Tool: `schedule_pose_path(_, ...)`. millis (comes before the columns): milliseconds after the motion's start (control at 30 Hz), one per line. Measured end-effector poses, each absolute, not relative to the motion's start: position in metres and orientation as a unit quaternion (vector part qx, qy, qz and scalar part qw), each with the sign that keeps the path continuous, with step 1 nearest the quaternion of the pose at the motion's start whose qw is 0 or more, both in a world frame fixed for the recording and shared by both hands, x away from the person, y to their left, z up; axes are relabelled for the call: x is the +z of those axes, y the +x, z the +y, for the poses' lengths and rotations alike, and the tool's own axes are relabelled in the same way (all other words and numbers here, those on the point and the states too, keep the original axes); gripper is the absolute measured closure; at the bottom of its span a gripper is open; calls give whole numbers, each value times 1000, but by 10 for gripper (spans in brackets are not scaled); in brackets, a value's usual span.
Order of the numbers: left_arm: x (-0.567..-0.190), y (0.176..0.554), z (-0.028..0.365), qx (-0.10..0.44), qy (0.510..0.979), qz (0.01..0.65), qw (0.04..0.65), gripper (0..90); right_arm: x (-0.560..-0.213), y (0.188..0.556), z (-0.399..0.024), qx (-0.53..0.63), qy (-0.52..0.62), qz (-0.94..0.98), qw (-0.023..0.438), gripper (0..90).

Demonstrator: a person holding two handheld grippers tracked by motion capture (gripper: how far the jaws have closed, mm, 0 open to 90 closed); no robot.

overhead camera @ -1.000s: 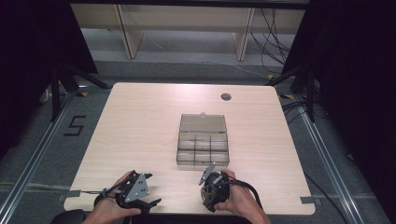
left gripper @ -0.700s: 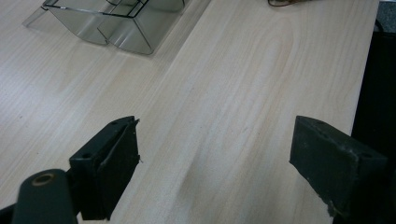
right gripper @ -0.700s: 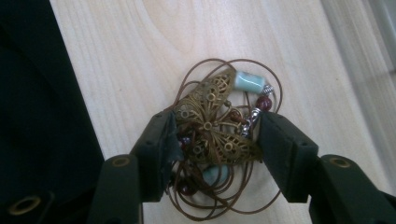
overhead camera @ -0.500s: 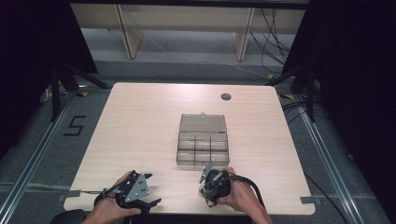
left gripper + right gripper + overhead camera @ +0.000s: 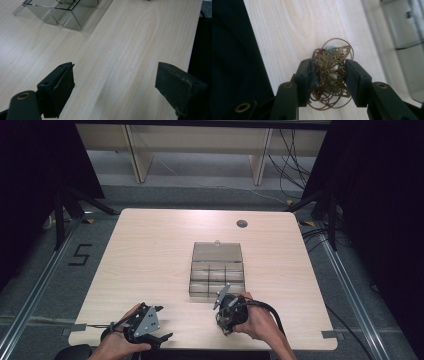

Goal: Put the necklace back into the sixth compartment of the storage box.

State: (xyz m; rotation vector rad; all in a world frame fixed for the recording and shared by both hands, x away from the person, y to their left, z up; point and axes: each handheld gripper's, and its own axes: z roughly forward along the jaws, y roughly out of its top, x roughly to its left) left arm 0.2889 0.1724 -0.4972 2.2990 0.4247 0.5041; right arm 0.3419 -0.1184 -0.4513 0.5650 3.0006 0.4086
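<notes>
table (image 5: 150, 250): light wood-grain top, rounded corners, round dark grommet hole (image 5: 242, 224) near far edge right of centre
organizer box (image 5: 218, 277): clear smoky plastic, compartments in a grid, lid (image 5: 217, 251) open and lying back on the far side; sits right of table centre; compartment contents cannot tell; one corner of it also at top left of left gripper view (image 5: 57, 12)
left gripper (image 5: 161, 322): at near-left table edge, held in person's left hand (image 5: 117, 344); grey three-cornered plate on top; jaws spread wide, nothing between them; left gripper view (image 5: 115, 90) has bare table between the two black pads
right gripper (image 5: 223, 306): near edge, just in front of box's near side, held in right hand (image 5: 257, 320), black cable looping off to the right
right gripper state: jaws closed in on the butterfly ornament from both sides, right gripper view (image 5: 328, 75)
butterfly ornament (image 5: 332, 68): bronze-coloured filigree metal butterfly, pierced wing pattern, clamped between the pads, just above table near its edge; lifted or resting, cannot tell
wire rings (image 5: 332, 102): thin bronze hoops bunched behind and below the butterfly, with a small turquoise bit (image 5: 329, 47) at top; how attached, cannot tell
floor marking (image 5: 80, 255): black "5" on grey floor left of table
other writing / brands: none readable
background: pale shelving unit (image 5: 200, 145) beyond table, loose cables (image 5: 290, 155) on floor at right
</notes>
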Motion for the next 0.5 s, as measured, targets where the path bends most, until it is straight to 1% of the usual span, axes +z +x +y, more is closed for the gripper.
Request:
schedule_pose_path(200,-497,290,173,191,899,163,358,150,-434,346,-122,136,170,975,35,589)
schedule_pose_path(233,-497,290,173,191,899,162,358,150,-431,344,-123,135,188,972,36,589)
schedule_pose_path(267,-498,290,173,195,898,163,359,150,-429,347,-123,141,169,975,40,589)
schedule_pose_path(367,-497,290,173,191,899,162,358,150,-421,348,-123,145,177,972,51,589)
schedule_pose_path(500,-497,290,173,191,901,162,355,150,-416,351,-122,146,170,974,45,589)
